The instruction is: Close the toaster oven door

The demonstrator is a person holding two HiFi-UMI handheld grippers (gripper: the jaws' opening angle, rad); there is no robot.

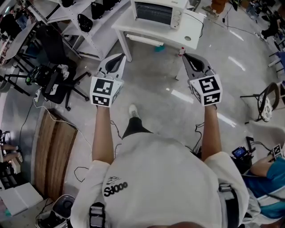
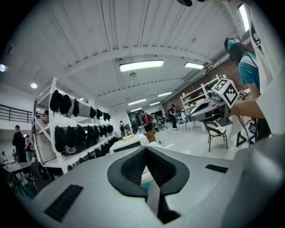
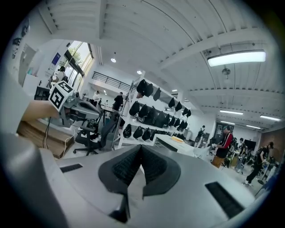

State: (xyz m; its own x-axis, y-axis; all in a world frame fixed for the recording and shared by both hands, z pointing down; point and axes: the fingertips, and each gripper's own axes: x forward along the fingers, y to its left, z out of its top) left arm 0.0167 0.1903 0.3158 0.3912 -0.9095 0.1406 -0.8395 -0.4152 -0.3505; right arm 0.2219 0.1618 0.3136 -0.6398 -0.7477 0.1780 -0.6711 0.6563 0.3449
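Left claw [image 1: 118,58], right claw [image 1: 188,57] tight, empty; white toaster oven [image 1: 158,13] door upright.

Head view looks steeply down, far from the toaster oven [image 1: 156,13]; both gripper views tilt upward, sharing the shelf rack [image 2: 73,133].

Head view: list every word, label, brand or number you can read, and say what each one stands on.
Shirt: a logo above one short word, upside down to the camera; the letters are not sure enough to quote.
Left cube: black-and-white marker pattern only, no letters.
Right cube: the same, no letters.
Toaster oven: any print is too small to read.
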